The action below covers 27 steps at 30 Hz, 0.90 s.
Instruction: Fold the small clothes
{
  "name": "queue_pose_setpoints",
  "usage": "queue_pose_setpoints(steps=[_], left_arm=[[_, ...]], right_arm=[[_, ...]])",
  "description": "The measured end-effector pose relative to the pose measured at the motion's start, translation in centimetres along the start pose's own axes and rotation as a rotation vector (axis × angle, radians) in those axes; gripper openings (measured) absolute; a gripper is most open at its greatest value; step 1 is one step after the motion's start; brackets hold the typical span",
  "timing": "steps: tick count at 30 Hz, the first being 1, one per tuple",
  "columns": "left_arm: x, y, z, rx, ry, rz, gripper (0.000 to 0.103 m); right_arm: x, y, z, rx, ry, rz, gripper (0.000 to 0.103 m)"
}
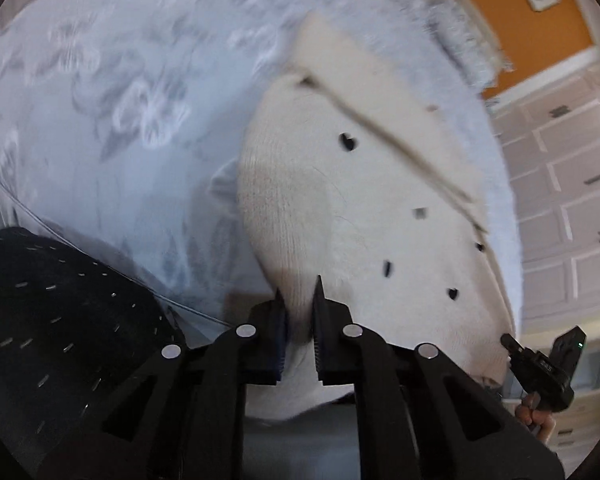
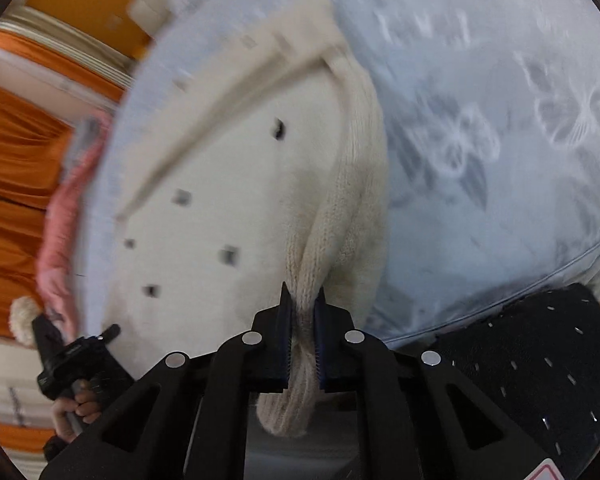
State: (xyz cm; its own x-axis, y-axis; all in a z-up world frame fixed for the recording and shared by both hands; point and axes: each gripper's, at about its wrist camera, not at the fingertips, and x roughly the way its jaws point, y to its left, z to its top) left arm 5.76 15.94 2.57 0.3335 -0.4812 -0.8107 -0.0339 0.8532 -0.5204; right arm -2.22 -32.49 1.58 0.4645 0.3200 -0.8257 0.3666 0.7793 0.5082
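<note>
We see a cream knitted sweater point(image 1: 340, 200) with small dark spots lying spread on a pale blue flowered bedspread point(image 1: 120, 120). The left gripper point(image 1: 299, 300) has its jaws narrowed on a ribbed edge of the sweater, the knit pinched between them. The right gripper point(image 2: 303, 300) has its jaws closed on a twisted, bunched strip of the same sweater point(image 2: 240, 184), which hangs through below them. A black garment with small pale dashes point(image 1: 52, 312) lies beside the sweater at the near edge of the bedspread point(image 2: 480, 120). An orange wall point(image 1: 500, 8) and white panelled cupboards point(image 1: 568, 200) stand beyond. Both views are blurred.
</note>
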Motion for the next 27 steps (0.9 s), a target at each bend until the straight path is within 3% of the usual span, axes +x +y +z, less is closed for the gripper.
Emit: queue_pose_setpoints(steps=[4, 7, 11, 13, 15, 17, 19, 21, 22, 25, 26, 27], left_arm=[[-4.2, -0.8, -2.0, 0.063, -0.016, -0.019, 0.003], [-5.7, -0.7, -3.5, 0.075, 0.011, -0.010, 0.003], [-7.3, -0.7, -7.8, 0.070, 0.105, -0.017, 0.003], [-8.3, -1.0, -9.3, 0.072, 0.142, -0.028, 0.003], [-9.3, -1.5, -9.9, 0.068, 0.155, -0.034, 0.003], [-10.2, -2.0, -8.4, 0.050, 0.131, -0.055, 0.003], [-10.4, -2.8, -4.2, 0.051, 0.062, -0.095, 0.003], [-9.7, -3.8, 0.0, 0.074, 0.001, -0.088, 0.003], [-8.4, -4.3, 3.3, 0.089, -0.044, -0.090, 0.004], [-3.9, -5.0, 8.9, 0.104, -0.103, -0.019, 0.009], [-1.8, -4.9, 10.5, 0.109, -0.124, 0.038, 0.013], [-0.4, -4.6, 11.3, 0.111, -0.120, 0.078, 0.016]], right_arm=[[-5.0, 0.5, -1.9, -0.032, -0.068, 0.055, 0.008], [-7.3, 0.0, -3.6, -0.033, -0.061, 0.058, 0.007], [-8.2, -0.2, -7.6, -0.057, 0.020, 0.016, 0.007], [-8.9, -0.3, -10.0, -0.089, 0.102, 0.000, 0.007], [-10.0, -0.1, -12.0, -0.118, 0.161, -0.001, 0.007], [-11.4, 0.5, -12.6, -0.129, 0.174, 0.014, 0.007], [-12.9, 1.4, -11.2, -0.129, 0.127, 0.041, 0.007], [-13.9, 1.8, -7.4, -0.124, 0.027, 0.095, 0.007], [-14.0, 1.5, -4.5, -0.100, -0.039, 0.131, 0.008], [-11.0, -1.4, 3.4, 0.055, -0.144, 0.250, 0.012], [-9.2, -2.9, 5.6, 0.129, -0.182, 0.230, 0.013], [-7.8, -3.7, 7.0, 0.169, -0.216, 0.161, 0.022]])
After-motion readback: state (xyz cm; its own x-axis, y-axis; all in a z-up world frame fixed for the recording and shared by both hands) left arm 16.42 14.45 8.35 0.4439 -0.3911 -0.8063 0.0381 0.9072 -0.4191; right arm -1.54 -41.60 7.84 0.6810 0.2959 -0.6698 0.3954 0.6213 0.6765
